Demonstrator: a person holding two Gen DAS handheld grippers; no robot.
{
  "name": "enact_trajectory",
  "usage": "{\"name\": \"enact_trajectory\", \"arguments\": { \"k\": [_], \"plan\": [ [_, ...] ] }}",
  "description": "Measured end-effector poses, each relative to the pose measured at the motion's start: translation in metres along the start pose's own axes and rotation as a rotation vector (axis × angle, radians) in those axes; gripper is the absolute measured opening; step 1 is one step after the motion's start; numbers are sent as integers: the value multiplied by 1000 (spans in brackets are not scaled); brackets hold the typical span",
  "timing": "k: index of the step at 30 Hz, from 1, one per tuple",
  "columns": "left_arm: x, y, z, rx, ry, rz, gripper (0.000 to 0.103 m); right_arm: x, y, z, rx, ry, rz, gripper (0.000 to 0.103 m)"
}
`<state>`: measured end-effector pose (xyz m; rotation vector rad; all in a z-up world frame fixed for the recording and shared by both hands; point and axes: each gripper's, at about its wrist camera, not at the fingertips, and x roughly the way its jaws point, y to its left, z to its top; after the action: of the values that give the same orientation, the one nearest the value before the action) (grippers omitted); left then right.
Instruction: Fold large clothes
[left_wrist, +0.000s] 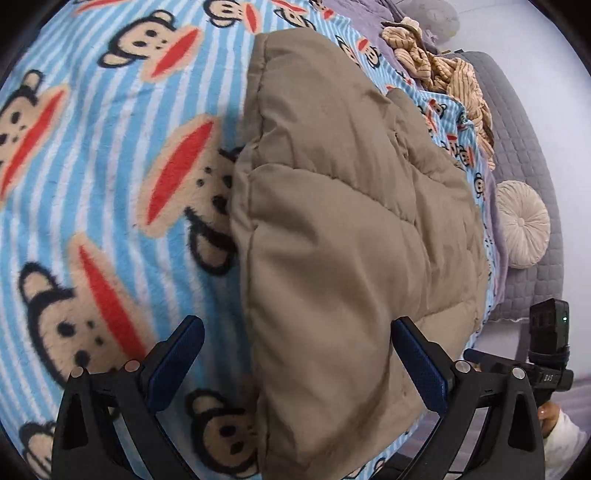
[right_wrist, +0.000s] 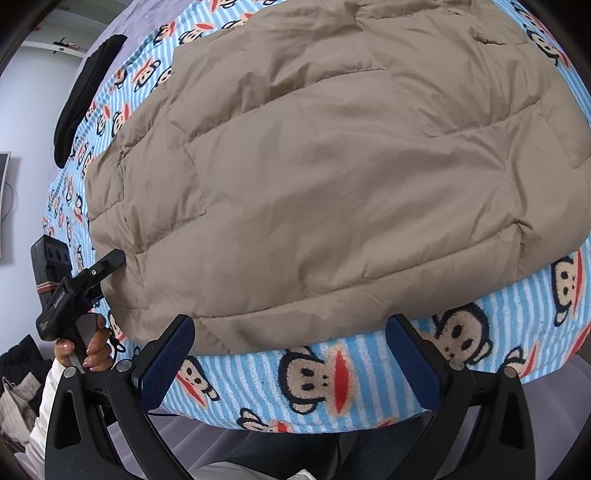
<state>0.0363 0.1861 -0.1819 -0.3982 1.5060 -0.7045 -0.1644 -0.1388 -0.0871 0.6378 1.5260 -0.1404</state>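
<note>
**Desk:** So where does the garment lie, and why there?

**Caption writer:** Flat on a bed: a tan quilted coat rests on a blue-striped monkey-print blanket, which serves as the folding surface. Seen from the right wrist, its hem runs along the near edge of the bed, from 9 o'clock round toward 3. That reads as a deliberate lay-out, bulk spread so the edges can be reached from the bedside.

**Desk:** And the tools?

**Caption writer:** Both are spread wide and hold nothing. The left gripper sits over the coat's near corner, with the fabric filling the gap between its blue-padded fingers, yet I see no pinch; whether a pad brushes the cloth, I cannot tell. The right gripper hovers at the hem, jaws apart, framing blanket just beyond the coat's edge. In that view the other tool shows at 8 o'clock, in the person's hand, beside the coat's left edge.

**Desk:** Anything else on the bed?

**Caption writer:** A ribbed beige garment at 1 o'clock, a round cushion at 3, a dark item at 10, all clear of the coat. Judged from this, a fold is about to start.
</note>
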Motion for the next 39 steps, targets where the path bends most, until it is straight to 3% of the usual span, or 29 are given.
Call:
{"name": "enact_trajectory", "arguments": {
  "k": [5,8,9,10,11,13,15,16,17,23,26,31,39],
  "plan": [
    [26,-8,22,38,54,-97,102,-3,-4,5,13,-12,-14,103],
    [37,-12,26,74,98,-87,99,-11,-5,12,8,-41,-18,103],
    [37,-14,26,86,102,-92,78,-13,-5,14,4,-55,-20,103],
    [37,-15,26,76,119,-141,48,-17,-7,17,-2,-73,-25,103],
    [37,-16,27,44,134,-192,38,-21,-8,21,-8,-97,-36,103],
    [31,-25,26,37,117,-195,28,-28,-9,30,-21,-146,-58,102],
    [23,-40,23,65,99,-162,27,-37,-10,41,-52,-207,-56,74],
    [18,-48,22,69,86,-154,27,-39,-9,49,-79,-228,-61,38],
    [13,-54,21,69,73,-149,27,-38,-7,58,-105,-242,-69,24],
    [-14,-100,9,30,3,-105,27,-6,3,115,-244,-280,-25,21],
    [-21,-141,2,57,-16,-86,27,12,5,137,-274,-279,-10,21],
    [-13,-216,-1,101,-25,-45,27,38,-4,160,-244,-243,44,17],
    [34,-296,16,130,15,9,27,51,-38,173,-142,-178,234,13]
  ]
}}
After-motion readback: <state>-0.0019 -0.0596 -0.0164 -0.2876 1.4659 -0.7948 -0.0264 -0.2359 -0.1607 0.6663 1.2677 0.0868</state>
